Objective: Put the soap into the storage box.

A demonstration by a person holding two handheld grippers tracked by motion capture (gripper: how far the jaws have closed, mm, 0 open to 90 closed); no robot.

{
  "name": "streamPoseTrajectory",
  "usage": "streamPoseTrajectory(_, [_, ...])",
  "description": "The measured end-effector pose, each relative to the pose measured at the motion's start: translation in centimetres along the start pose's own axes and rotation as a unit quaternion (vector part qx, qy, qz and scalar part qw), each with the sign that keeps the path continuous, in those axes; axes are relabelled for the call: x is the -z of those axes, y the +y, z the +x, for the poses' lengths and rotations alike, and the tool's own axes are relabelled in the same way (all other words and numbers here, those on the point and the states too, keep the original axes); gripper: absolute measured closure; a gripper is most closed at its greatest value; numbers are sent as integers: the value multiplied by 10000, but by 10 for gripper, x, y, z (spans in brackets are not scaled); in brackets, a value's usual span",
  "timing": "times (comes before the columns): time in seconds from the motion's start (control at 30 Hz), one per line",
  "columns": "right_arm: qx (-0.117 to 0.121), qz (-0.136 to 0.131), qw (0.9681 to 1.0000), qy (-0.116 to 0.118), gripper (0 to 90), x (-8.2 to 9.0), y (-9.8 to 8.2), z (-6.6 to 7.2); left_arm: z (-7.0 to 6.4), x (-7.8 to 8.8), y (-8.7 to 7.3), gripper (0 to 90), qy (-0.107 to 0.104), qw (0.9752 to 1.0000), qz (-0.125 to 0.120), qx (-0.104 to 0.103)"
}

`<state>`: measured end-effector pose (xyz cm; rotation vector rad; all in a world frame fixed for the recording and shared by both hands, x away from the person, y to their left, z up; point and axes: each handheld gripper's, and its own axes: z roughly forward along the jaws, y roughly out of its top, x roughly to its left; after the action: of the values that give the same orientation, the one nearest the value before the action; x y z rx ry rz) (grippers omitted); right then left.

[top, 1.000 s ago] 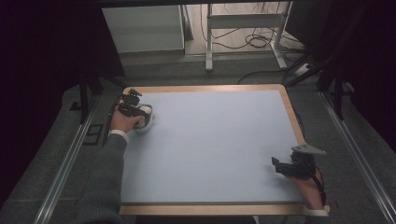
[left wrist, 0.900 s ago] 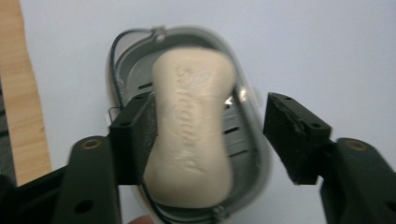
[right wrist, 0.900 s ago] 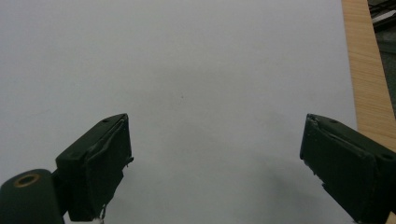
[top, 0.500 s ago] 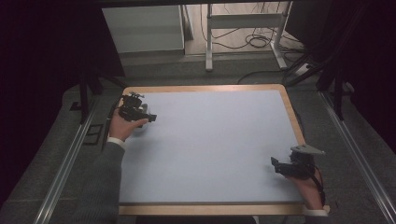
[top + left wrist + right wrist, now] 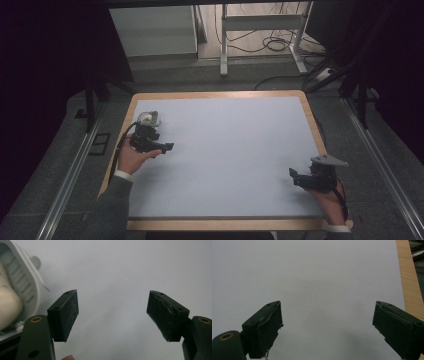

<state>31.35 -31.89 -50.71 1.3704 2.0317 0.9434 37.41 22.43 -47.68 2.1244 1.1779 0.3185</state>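
While both grippers' fingers (image 5: pixel 65 315) gape, the left gripper view catches a white container (image 5: pixel 23 287).

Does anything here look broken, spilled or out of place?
Nothing looks spilled or broken. A small white object sits near the table's far left corner, beside the open left gripper. The right gripper is open too.

No readable text

No words, labels, brand marks, numbers or signs can be read on anything in the high view or in either gripper view.
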Motion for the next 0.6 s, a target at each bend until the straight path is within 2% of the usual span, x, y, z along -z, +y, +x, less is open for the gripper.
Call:
streamPoseTrajectory(0.1, [-6,-5,10000,-3,87,0,0,1,-9,1,-13,260,-108,9999,-96,21])
streamPoseTrajectory(0.3, [15,-9,10000,-6,87,0,1,2,-21,3,-33,257,-159,9998,-125,-13])
streamPoseTrajectory(0.33, [16,-14,10000,-13,87,0,0,2,-23,3,-38,257,-253,9996,-145,29])
streamPoseTrajectory(0.4, [26,-9,10000,-24,87,0,1,2,-25,2,-44,252,-313,9995,-105,24])
streamPoseTrajectory(0.53, [39,-12,10000,-17,87,1,1,4,-29,0,-58,252,-282,9995,-82,74])
streamPoseTrajectory(0.6, [50,-2,10000,-11,87,0,1,4,-31,1,-68,252,-315,9992,-164,190])
